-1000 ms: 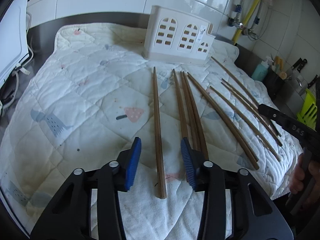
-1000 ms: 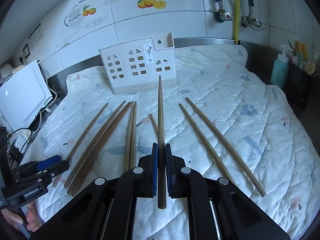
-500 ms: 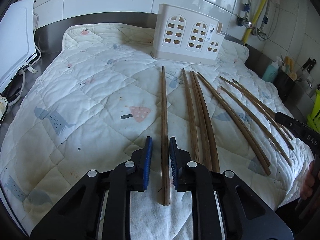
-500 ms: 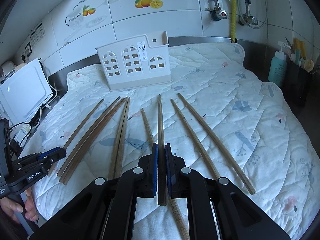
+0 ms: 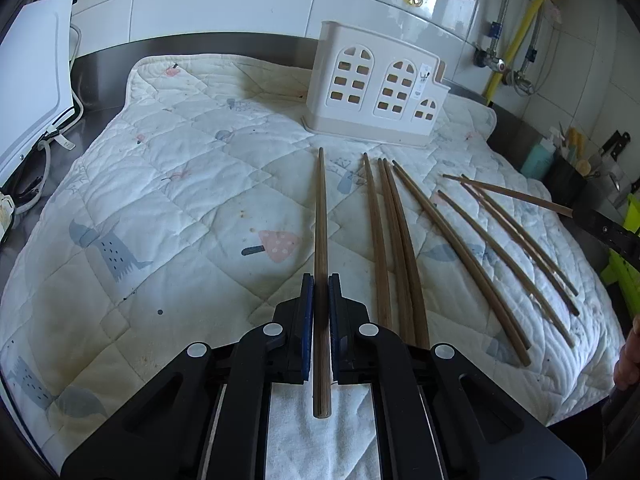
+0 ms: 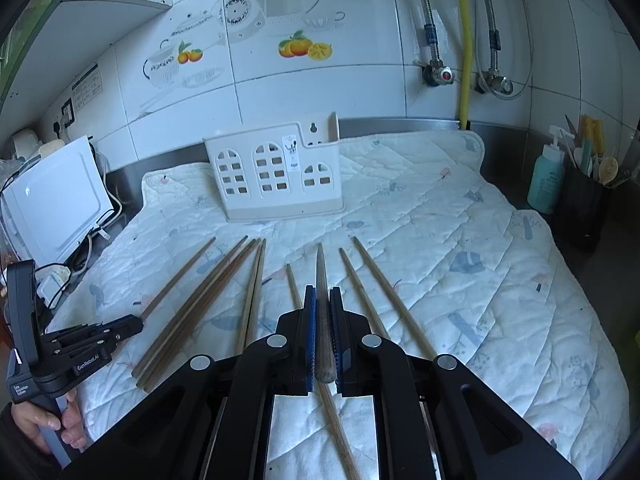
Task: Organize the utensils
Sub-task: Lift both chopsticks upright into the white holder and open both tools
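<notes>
Gripping two chopsticks (image 5: 321,240), two tongs (image 5: 319,300); seven loose

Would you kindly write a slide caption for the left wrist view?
Left claw shut on one chopstick on the quilted mat, white utensil holder ahead.

Inside of the white utensil holder (image 5: 376,88) hidden behind its front wall at 12 o'clock in both views. Near ends of three chopsticks (image 5: 400,264) lost under the left gripper (image 5: 319,308) body. Lower end of a loose chopstick (image 6: 340,432) cut off at 6 o'clock in the right wrist view. White appliance (image 5: 32,80) cropped at 9 o'clock. Label on the holder too small to read.
</notes>
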Motion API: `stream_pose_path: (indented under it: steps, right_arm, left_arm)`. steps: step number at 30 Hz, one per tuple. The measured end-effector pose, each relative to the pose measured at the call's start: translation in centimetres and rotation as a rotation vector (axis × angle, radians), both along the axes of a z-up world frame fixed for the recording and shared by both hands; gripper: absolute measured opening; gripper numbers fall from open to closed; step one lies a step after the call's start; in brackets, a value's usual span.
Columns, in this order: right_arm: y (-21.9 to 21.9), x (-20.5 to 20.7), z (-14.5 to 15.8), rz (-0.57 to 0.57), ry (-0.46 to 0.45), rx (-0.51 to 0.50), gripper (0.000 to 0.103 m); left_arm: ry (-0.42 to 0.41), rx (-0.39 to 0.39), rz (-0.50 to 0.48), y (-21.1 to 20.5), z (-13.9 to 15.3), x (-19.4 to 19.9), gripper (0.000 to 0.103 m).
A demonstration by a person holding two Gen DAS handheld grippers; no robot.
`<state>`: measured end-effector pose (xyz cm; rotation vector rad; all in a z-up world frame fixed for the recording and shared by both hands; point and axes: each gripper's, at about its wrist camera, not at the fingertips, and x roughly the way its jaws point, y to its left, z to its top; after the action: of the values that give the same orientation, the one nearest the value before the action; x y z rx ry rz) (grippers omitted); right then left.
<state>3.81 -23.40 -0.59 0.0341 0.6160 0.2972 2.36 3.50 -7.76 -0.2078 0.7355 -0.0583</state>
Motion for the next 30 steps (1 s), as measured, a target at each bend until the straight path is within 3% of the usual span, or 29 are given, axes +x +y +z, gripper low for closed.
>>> stream_pose_path:
  steps: [11, 18, 30]
  right_arm:
    - [-0.1, 0.9, 3.1, 0.033, -0.058, 0.018, 0.007]
    - [-0.2, 3.6, 6.7, 0.103, -0.06, 0.047, 0.007]
    - [0.5, 10.5, 16.8, 0.191, -0.105, -0.049, 0.007]
  left_arm:
    - [-0.11, 0.006, 0.004, 0.7, 4.0, -0.2, 0.005]
    - [-0.172, 0.007, -0.023, 1.3, 7.2, 1.4, 0.005]
    - [-0.211, 0.064, -0.092, 1.6, 13.2, 5.8, 0.005]
